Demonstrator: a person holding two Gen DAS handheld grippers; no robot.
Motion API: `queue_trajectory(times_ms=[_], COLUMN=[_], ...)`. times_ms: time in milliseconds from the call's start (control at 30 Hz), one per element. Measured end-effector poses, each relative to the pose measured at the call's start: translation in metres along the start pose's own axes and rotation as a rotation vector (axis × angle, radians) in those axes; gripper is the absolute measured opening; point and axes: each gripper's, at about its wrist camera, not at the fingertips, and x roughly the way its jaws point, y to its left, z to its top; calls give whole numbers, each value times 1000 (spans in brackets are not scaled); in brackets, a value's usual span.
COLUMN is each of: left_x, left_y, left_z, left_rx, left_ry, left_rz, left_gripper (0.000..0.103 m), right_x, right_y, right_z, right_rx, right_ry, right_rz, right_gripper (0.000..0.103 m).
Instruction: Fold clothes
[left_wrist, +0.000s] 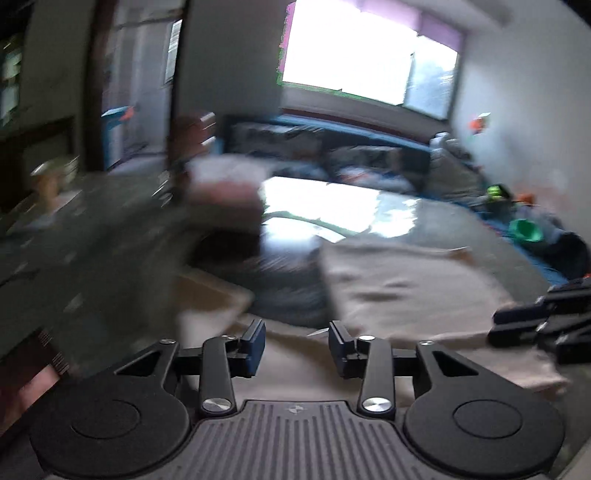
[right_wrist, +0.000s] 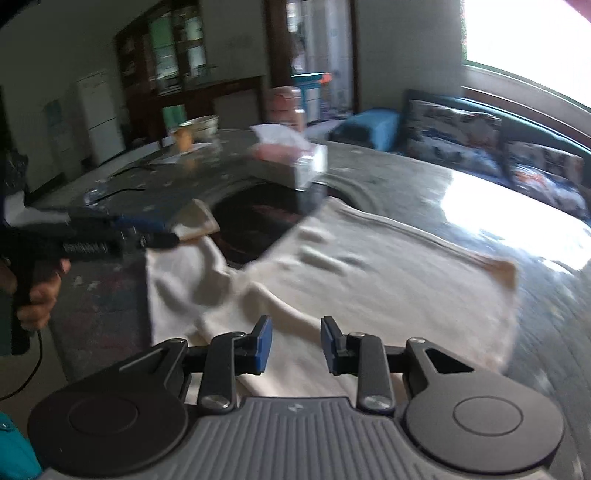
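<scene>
A cream garment (right_wrist: 369, 273) with tan sleeve cuffs lies spread and partly rumpled on the grey marbled table (right_wrist: 424, 184). My right gripper (right_wrist: 297, 345) hovers open over its near hem, nothing between the blue pads. In the right wrist view my left gripper (right_wrist: 166, 232), held by a hand (right_wrist: 37, 295), is at the left, its tips by the tan cuff (right_wrist: 195, 225). The blurred left wrist view shows the left gripper (left_wrist: 297, 343) open above the garment (left_wrist: 406, 291), with the right gripper (left_wrist: 495, 326) at the right edge.
A tissue box (right_wrist: 295, 158) stands past the garment beside a black inset (right_wrist: 258, 221) in the table. An orange cup (right_wrist: 183, 138) and a bowl (right_wrist: 201, 123) sit at the far side. A sofa with patterned cushions (right_wrist: 454, 129) runs under the window.
</scene>
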Motion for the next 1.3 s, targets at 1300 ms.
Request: queue_trajectory(times_ms=[1300], left_x=[-15], left_y=[41], left_z=[-32], left_rx=[-125], left_ry=[43], left_rz=[22], left_gripper=[69], right_x=[140], right_y=[64], right_z=[111], right_rx=[45], right_ry=[67], right_rz=[147], right_gripper=[5])
